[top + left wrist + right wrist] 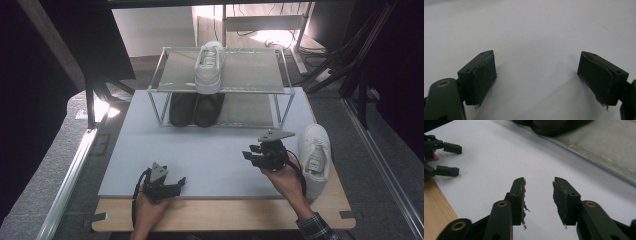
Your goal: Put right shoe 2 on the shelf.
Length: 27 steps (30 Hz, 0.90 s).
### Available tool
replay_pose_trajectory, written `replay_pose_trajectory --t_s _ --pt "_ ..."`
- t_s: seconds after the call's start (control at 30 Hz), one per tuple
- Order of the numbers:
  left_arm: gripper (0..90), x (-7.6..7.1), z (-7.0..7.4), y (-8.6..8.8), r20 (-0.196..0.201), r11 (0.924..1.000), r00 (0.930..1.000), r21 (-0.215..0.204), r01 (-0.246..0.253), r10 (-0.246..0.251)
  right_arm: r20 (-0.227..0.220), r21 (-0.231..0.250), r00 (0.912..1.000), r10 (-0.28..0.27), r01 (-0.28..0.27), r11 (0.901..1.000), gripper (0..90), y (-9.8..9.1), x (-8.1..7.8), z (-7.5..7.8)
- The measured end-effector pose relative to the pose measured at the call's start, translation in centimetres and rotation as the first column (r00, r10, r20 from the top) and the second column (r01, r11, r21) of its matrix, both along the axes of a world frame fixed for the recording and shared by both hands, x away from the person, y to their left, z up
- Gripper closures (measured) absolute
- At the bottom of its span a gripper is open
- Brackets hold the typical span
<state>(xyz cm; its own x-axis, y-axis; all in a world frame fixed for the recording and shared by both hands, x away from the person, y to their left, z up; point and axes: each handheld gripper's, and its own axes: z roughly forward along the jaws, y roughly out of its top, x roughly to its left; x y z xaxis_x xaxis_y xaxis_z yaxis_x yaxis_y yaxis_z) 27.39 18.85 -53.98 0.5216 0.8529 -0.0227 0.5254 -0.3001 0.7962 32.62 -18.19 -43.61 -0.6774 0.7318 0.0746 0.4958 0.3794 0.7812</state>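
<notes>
Near the right edge of the grey mat (210,150), my right gripper (256,151) hangs with its jaws partly spread and nothing between them. Just right of it lies the white sneaker (315,157), toe pointing far, untouched. My left gripper (176,184) rests at the mat's near edge, jaws wide apart and empty.

Four shoes are counted: two white sneakers, one (210,66) set on the top tier of the rack and one (315,156) lying at the counter's right edge, and two dark shoes (195,108) placed side by side on the lower tier. One wire rack (282,67) with two tiers is seen. Two grippers are counted, the left (175,185) and the right (250,151).
</notes>
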Motion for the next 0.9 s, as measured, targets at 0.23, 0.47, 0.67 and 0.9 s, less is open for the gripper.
replay_pose_trajectory --t_s 0.23,0.47,0.67,0.9 --pt "14.9 0.0 0.0 0.0 -0.001 1.0 1.0 -0.002 -0.002 0.002 -0.022 -0.016 0.999 -0.038 0.038 0.9991 76.5 -1.3 -1.3 -1.2" --pt "14.9 0.0 0.0 0.0 -0.002 1.0 1.0 0.0 0.0 0.0 -0.024 -0.025 0.9947 -0.1 0.1 0.9947 88.2 -2.9 -2.6 -2.4" --pt "14.9 0.0 0.0 0.0 -0.002 1.0 1.0 0.0 0.0 0.0 -0.014 -0.038 0.9895 -0.144 0.143 0.989 89.4 -4.5 -3.6 -3.3" --pt "14.9 0.0 0.0 0.0 -0.002 1.0 1.0 0.0 0.0 0.0 0.017 -0.074 0.9883 -0.152 0.152 0.9855 89.2 -5.0 -4.9 -3.7"
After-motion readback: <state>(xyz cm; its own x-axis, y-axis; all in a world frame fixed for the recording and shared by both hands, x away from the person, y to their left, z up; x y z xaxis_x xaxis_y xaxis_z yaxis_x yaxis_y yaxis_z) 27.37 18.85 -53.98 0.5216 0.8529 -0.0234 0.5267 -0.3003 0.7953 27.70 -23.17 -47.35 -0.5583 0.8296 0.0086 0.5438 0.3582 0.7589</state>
